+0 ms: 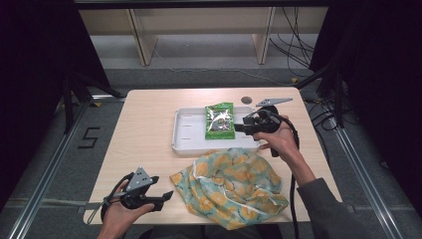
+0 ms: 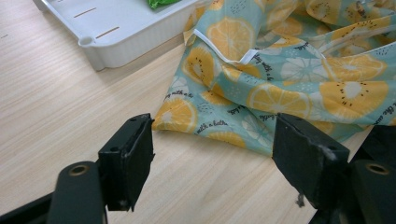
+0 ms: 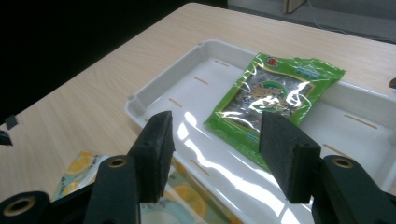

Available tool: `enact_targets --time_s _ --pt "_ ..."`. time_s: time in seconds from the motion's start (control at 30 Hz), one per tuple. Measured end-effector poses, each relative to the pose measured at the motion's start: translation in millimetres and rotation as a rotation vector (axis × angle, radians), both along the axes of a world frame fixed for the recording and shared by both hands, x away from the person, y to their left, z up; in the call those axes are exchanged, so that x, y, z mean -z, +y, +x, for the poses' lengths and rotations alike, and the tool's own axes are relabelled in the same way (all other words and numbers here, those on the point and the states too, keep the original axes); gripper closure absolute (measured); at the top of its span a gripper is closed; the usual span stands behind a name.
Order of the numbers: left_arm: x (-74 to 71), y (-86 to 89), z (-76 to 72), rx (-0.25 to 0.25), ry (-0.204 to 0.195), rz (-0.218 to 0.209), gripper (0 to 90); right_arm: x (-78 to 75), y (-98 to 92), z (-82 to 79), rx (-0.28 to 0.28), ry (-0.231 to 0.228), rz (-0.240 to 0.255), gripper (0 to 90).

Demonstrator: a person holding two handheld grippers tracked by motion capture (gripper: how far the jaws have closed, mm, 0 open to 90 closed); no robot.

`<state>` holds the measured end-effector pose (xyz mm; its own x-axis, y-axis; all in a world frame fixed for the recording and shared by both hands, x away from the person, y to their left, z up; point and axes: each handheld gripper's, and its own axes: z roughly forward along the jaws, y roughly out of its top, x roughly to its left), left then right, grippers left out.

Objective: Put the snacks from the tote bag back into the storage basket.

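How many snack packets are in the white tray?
1. The green snack packet lies flat in the right half of the white tray, its far end on the rim. None visible elsewhere; the fruit-print bag could hide more.

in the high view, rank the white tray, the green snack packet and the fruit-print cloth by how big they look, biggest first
1. fruit-print cloth, though it lies nearer the camera, so its lead over the tray is unsure
2. white tray
3. green snack packet, clearly the smallest
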<state>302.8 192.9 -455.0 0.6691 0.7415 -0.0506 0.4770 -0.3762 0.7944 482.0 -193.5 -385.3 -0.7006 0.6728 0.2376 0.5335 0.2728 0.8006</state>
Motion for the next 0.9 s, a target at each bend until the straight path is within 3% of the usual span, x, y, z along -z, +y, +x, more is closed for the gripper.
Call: enact_targets --time_s 0.07,0.13,0.17,0.2,0.23,0.3,0.47,0.6,0.67,0.7,0.73,0.83,0.87,0.9 --pt "-0.5 1.0 0.2 0.003 -0.007 0.009 28.4 1.0 0.5 -0.2 -0.017 -0.017 0.001 45.8" --pt "-0.4 1.2 0.2 0.001 -0.011 0.007 28.3 -0.2 2.4 -5.3 -0.004 0.024 0.011 45.3" --pt "-0.2 1.3 0.4 0.002 -0.013 0.005 28.2 1.3 1.5 -4.1 -0.023 -0.020 0.002 44.8" --pt "-0.5 1.6 0.6 0.005 -0.016 0.013 27.9 -0.3 2.5 -8.3 -0.012 0.022 0.012 44.3" --pt "-0.3 1.7 1.0 0.007 -0.020 0.010 27.6 0.1 3.1 -9.6 -0.020 0.028 0.026 44.2" --pt "-0.7 2.1 1.1 0.008 -0.013 0.014 27.5 0.5 2.1 -11.4 -0.034 0.009 0.016 43.7" --pt "-0.9 1.8 1.0 0.008 -0.016 0.014 27.5 0.6 2.7 -19.0 -0.048 0.022 0.022 43.1" --pt "-0.4 1.6 0.9 0.003 -0.022 0.014 27.4 0.8 1.9 -22.3 -0.055 0.004 0.008 42.1" --pt "-0.8 2.2 1.0 0.008 -0.017 0.017 27.4 0.5 2.3 -26.1 -0.047 0.022 0.011 41.8" --pt "-0.8 2.1 1.0 0.006 -0.016 0.016 27.4 1.2 1.7 -25.2 -0.060 -0.004 0.011 41.7" --pt "-0.8 2.1 1.1 0.006 -0.016 0.015 27.4 1.2 2.5 -27.8 -0.058 0.019 0.021 41.7" --pt "-0.4 2.0 1.0 0.009 -0.022 0.015 27.4 3.8 0.5 -29.6 -0.069 -0.003 0.008 41.7" --pt "-0.5 1.9 1.0 0.008 -0.021 0.014 27.4 4.3 1.3 -32.3 -0.053 0.025 0.024 41.7" --pt "-0.4 1.9 0.9 0.008 -0.021 0.014 27.4 5.6 -0.2 -32.8 -0.053 0.006 0.007 41.7"
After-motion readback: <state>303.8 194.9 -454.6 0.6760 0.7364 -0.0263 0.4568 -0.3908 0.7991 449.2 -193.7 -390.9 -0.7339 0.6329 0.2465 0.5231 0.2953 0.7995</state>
